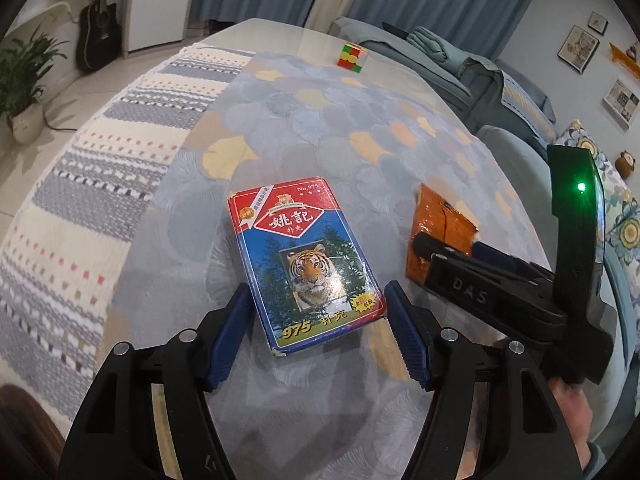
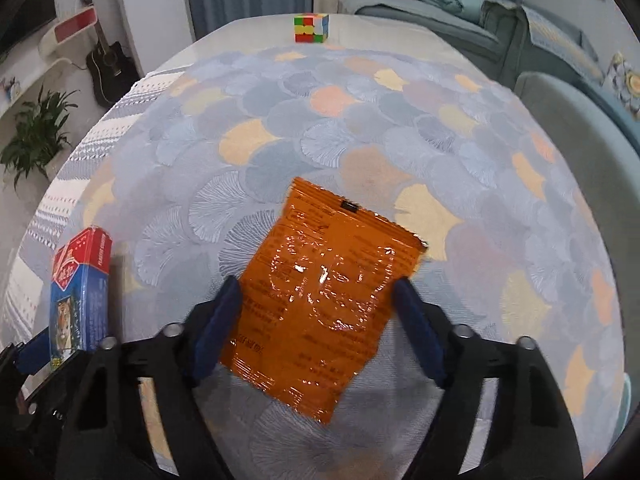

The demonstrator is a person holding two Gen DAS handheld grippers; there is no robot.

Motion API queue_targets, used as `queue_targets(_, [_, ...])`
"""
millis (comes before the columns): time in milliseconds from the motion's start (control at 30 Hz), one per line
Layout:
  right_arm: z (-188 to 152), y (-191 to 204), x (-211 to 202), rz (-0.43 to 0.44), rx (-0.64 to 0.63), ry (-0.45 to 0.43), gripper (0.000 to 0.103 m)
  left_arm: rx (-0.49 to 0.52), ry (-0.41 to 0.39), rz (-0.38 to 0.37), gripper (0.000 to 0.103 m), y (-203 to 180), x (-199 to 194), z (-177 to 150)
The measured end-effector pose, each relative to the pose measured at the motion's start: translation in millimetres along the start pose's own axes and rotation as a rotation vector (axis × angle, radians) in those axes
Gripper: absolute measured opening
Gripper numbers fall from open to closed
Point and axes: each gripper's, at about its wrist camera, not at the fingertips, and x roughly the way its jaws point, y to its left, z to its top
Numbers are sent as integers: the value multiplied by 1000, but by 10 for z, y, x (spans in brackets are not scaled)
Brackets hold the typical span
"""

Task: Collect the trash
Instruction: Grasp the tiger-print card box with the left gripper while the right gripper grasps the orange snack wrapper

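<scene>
A red and blue playing-card box [image 1: 304,260] with a tiger picture lies flat on the patterned tablecloth. My left gripper [image 1: 318,300] is open, its blue pads on either side of the box's near end. An orange foil snack wrapper [image 2: 324,296] lies flat to the right of the box. My right gripper [image 2: 320,292] is open, its pads on either side of the wrapper, close to its edges. The wrapper [image 1: 440,232] and right gripper also show in the left wrist view; the box [image 2: 80,292] shows in the right wrist view.
A colourful puzzle cube [image 1: 352,57] stands at the table's far end. A striped cloth [image 1: 100,176] covers the table's left side. A blue-green sofa [image 2: 460,28] with cushions runs along the right. A guitar [image 1: 98,32] and a potted plant [image 1: 24,80] stand at the left.
</scene>
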Motion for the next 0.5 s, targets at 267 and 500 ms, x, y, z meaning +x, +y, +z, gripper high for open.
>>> queue_targets(267, [-123,14,-142,68,-54,-35,1,14,-30,-37,65,-89,-143,-67])
queue_targets(500, [-207,-229,-447,172,0,-105,0,56,-50,-69,65,-327,-269,-88])
